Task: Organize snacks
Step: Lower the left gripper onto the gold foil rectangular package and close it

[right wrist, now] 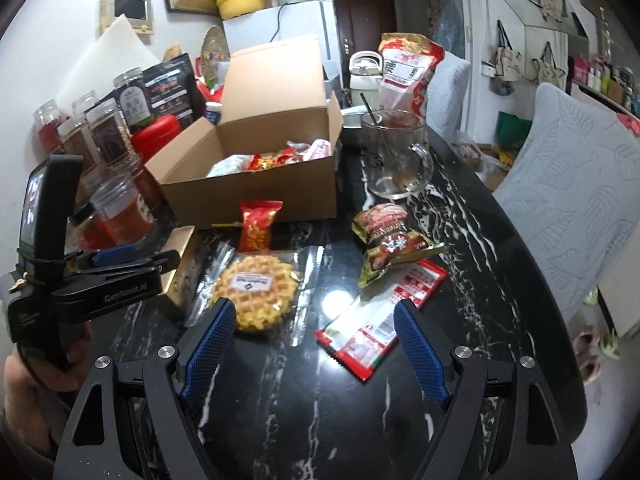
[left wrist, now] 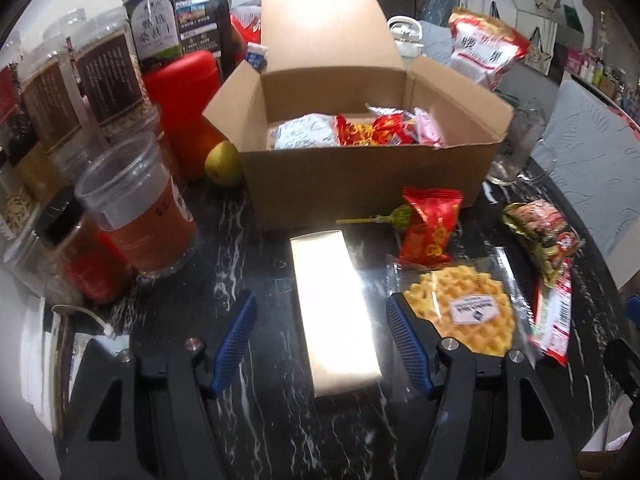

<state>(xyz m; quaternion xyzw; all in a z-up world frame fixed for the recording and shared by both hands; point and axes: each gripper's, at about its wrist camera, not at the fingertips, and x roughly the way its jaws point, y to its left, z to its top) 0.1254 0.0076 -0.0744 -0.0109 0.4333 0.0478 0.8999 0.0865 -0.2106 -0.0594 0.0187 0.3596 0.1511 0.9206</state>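
Left gripper point(left wrist: 322, 328) was wide open, empty, its blue pads either side of the gold box point(left wrist: 335, 312) lying flat on the marble table point(left wrist: 248, 240), probably lined up for a grab. Right gripper point(right wrist: 314, 332) also gaped wide, holding nothing, low over bare table between the wrapped waffle point(right wrist: 256, 296) and the flat red-white packet point(right wrist: 380, 320); target unclear. Just beyond lay a small red pouch point(right wrist: 258, 226) and a crumpled gold-green bag point(right wrist: 388, 244), all loose, likely waiting to be boxed. Further back the cardboard box point(left wrist: 360, 176) stood open, flap up, already holding several snacks, so partly done. Box walls hid its lower contents; glare washed out the gold box's label; jars point(left wrist: 132, 200) at left were partly cut off.
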